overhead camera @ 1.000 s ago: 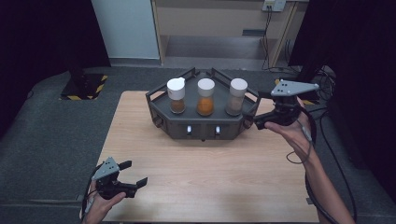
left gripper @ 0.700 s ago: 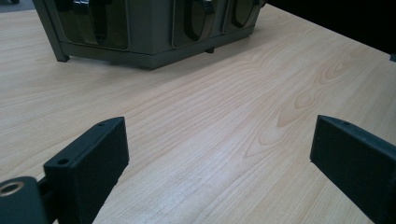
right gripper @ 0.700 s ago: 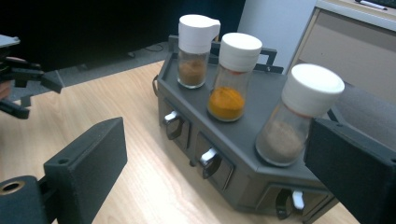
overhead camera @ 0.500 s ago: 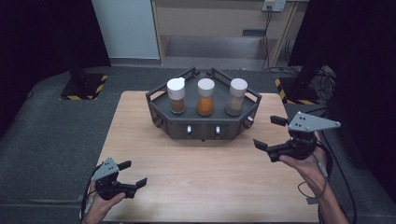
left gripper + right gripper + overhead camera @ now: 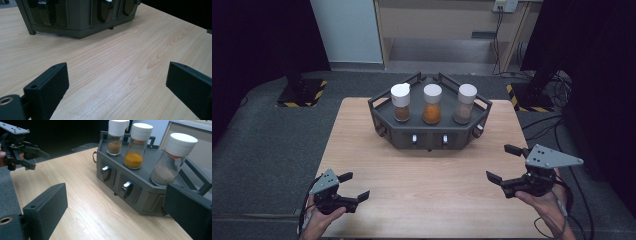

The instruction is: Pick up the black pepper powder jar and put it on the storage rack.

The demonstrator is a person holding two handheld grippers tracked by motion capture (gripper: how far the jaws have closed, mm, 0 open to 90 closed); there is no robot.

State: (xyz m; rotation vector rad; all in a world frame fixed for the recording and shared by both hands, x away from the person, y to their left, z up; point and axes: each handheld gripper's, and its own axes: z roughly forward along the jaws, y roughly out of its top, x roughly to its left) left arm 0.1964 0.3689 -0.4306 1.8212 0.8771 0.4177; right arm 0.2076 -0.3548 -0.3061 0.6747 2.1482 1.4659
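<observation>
Three spice jars stand in a row on the grey rack (image 5: 430,134) at the far middle of the table (image 5: 427,190), and neither of my grippers has one. Going left to right: my left gripper (image 5: 349,186) rests low at the near left corner, jaws spread wide and empty, with bare wood between them in the left gripper view and the rack's lower front well ahead. On the rack come the brown-powder jar (image 5: 401,102), the orange-powder jar (image 5: 432,104) and the pale-powder jar (image 5: 465,104), all upright, white caps on, each apart from its neighbour. My right gripper (image 5: 507,162) hovers at the near right, jaws also fully apart and holding nothing.

I judge this to be the step between jobs: both grippers stand off from the rack, with a reach yet to begin. In the right gripper view the pale-powder jar (image 5: 175,160) sits nearest, just above my right-hand jaw, yet still well apart from it, so it looks the likeliest pick. The next move calls for carrying the right gripper forward and up to jar height, squaring the jaws either side of the glass below the cap, and closing gently so the jar lifts straight without knocking the orange one beside it.
</observation>
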